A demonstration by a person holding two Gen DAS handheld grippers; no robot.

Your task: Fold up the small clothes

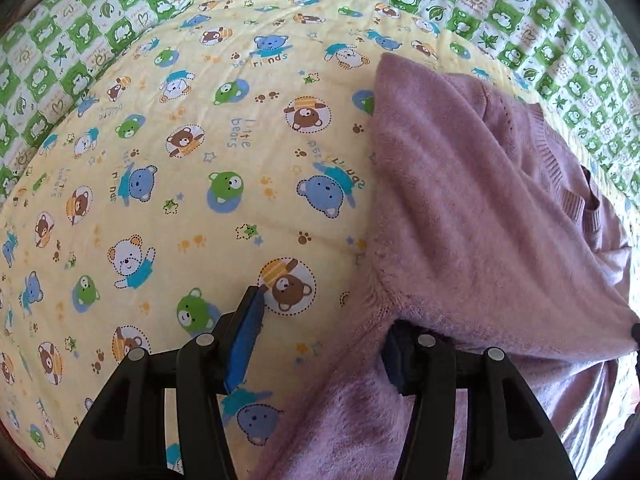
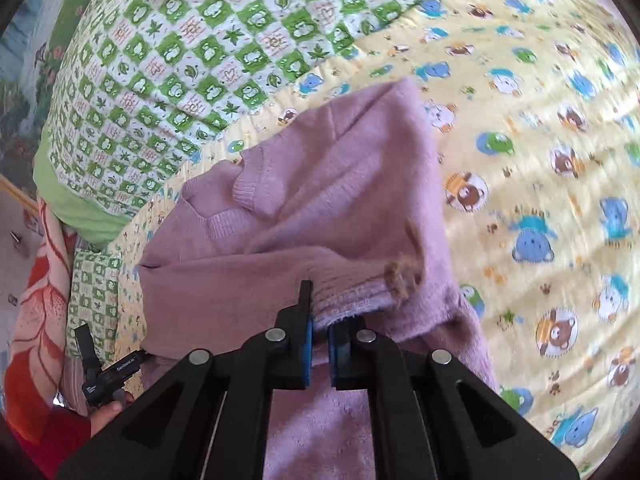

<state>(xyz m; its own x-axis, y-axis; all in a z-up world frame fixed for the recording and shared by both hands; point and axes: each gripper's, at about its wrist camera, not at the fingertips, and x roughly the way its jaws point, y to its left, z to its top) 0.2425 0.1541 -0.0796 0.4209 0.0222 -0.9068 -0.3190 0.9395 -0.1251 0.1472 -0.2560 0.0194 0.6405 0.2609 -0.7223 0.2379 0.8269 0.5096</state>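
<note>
A mauve knitted sweater (image 1: 472, 216) lies partly folded on a yellow bear-print sheet (image 1: 192, 184). My left gripper (image 1: 324, 314) stands open at the sweater's lower left edge. Its left blue pad (image 1: 246, 340) is bare over the sheet, and the right finger is hidden under a draped fold of the knit. In the right wrist view the sweater (image 2: 304, 208) fills the middle, its ribbed neckline toward the left. My right gripper (image 2: 320, 320) is shut on a ribbed cuff (image 2: 352, 292) that carries a small brown patch (image 2: 402, 276), and holds it slightly lifted.
A green-and-white checked quilt (image 2: 192, 64) borders the sheet at the back. An orange floral blanket (image 2: 36, 320) lies at the left edge. A hand (image 2: 106, 410) in a red sleeve holds a black device (image 2: 100, 376) by the sweater's left side.
</note>
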